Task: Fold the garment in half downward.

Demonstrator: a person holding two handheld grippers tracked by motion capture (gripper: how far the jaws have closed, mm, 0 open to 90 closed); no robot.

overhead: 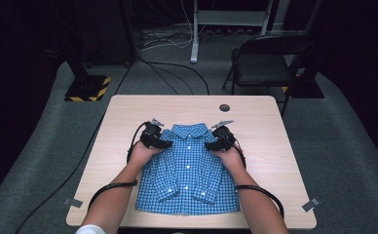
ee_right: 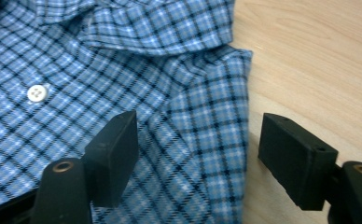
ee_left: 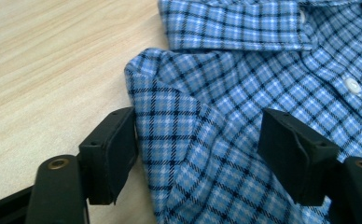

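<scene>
A small blue checked shirt point(overhead: 187, 170) lies buttoned and face up on the wooden table point(overhead: 128, 112), collar toward the far side, sleeves folded in over its front. My left gripper point(overhead: 166, 144) sits at the shirt's left shoulder and my right gripper point(overhead: 210, 145) at its right shoulder. In the left gripper view the gripper point(ee_left: 198, 135) stands open astride the shoulder fold of the shirt point(ee_left: 226, 93), one jaw at the cloth's edge. In the right gripper view the gripper point(ee_right: 198, 135) is open too, one jaw over the shirt point(ee_right: 123, 70), the other over bare table point(ee_right: 309, 56).
A round dark grommet point(overhead: 224, 107) sits in the table beyond the collar. Grey tape tabs mark the near corners point(overhead: 72, 202) point(overhead: 311, 204). A black chair point(overhead: 267, 61) and a striped stand base point(overhead: 87, 87) stand on the carpet behind, with cables.
</scene>
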